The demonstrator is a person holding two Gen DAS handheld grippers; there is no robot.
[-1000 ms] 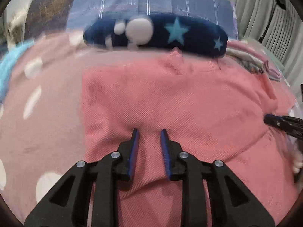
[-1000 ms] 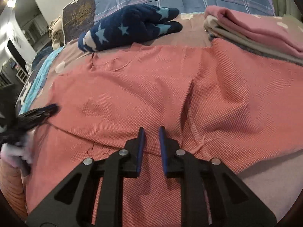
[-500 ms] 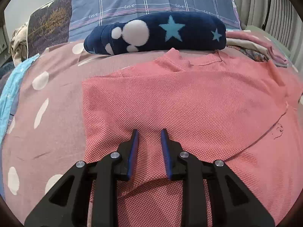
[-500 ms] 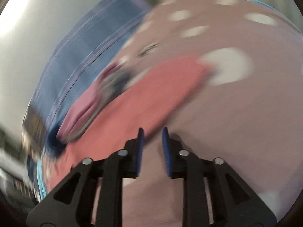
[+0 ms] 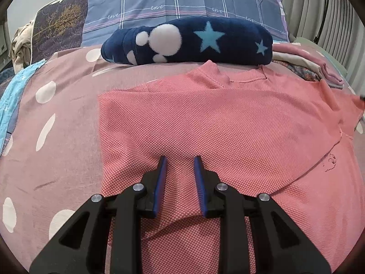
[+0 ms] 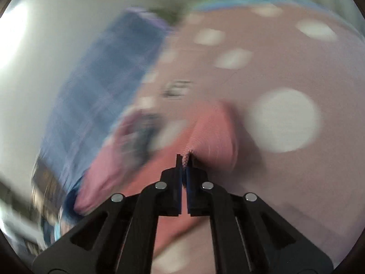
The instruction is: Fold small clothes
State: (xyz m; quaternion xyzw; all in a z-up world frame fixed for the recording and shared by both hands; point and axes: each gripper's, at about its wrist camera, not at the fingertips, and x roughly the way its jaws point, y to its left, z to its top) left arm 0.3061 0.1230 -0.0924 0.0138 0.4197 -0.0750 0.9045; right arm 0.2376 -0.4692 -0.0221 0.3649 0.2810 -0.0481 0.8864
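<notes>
A coral-pink knit shirt [image 5: 216,125] lies spread on the pink dotted bedspread [image 5: 57,137], its left side folded over. My left gripper [image 5: 180,166] is open, low over the shirt's lower middle, holding nothing. In the blurred right wrist view my right gripper [image 6: 185,158] is shut on an edge of the pink shirt [image 6: 212,134], which bunches up ahead of the fingertips. The right gripper does not show clearly in the left wrist view.
A rolled navy fleece with stars [image 5: 189,43] lies behind the shirt. A stack of folded clothes [image 5: 305,66] sits at the back right. Plaid blue pillows [image 5: 182,4] line the headboard. A turquoise blanket [image 5: 13,96] lies at the left.
My right gripper swung away to the shirt's right edge and closed on the fabric. My left gripper stayed open over the shirt and hardly moved.
</notes>
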